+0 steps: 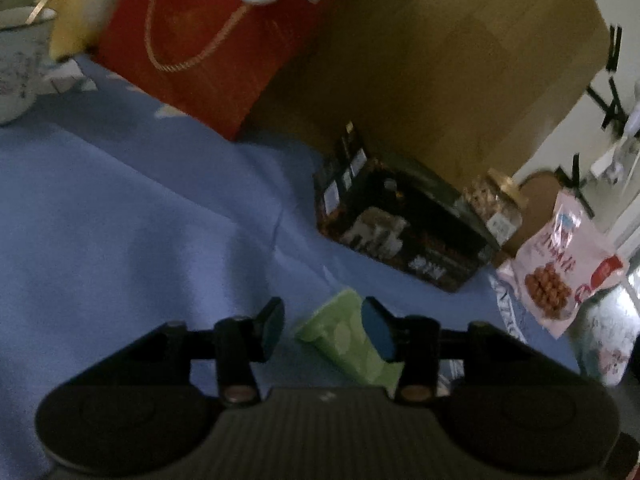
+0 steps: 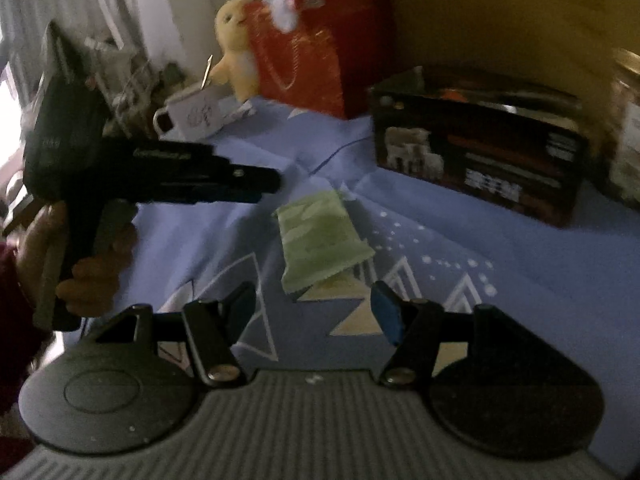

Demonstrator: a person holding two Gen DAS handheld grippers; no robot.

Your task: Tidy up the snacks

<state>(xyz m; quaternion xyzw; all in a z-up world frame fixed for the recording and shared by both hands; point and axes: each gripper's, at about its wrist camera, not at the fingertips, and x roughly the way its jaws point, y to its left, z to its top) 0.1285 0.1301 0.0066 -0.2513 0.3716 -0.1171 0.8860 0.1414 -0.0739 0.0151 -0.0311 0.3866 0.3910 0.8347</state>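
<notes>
One green packet (image 1: 348, 340), flat and crinkly with pale leaf shapes, lying on the blue cloth of the table (image 1: 120, 220), nearer the right pad of the left claw (image 1: 324, 330) than the left, touching neither. Left claw parted, nothing gripped. Seen from the right wrist, same green packet (image 2: 320, 236) just beyond the right claw (image 2: 314, 310), whose jaws stand wide and empty over white triangle and dot prints on the cloth. Left claw (image 2: 268, 184) there in side view, black, carried by one hand (image 2: 92, 264).

One dark rectangular box (image 1: 404, 224), glossy and printed, standing behind the packet. One clear jar (image 1: 496, 204) with gold lid, filled with pale lumps, just beside the box. One pink pouch (image 1: 560, 264), soft and shiny, pictured with brown round snacks, at the right edge. One red bag (image 1: 200, 48) with gold cord handle. One large brown cardboard wall (image 1: 460, 60) behind. One yellow plush toy (image 2: 236, 44), one white mug (image 2: 188, 112) with faint pattern.
</notes>
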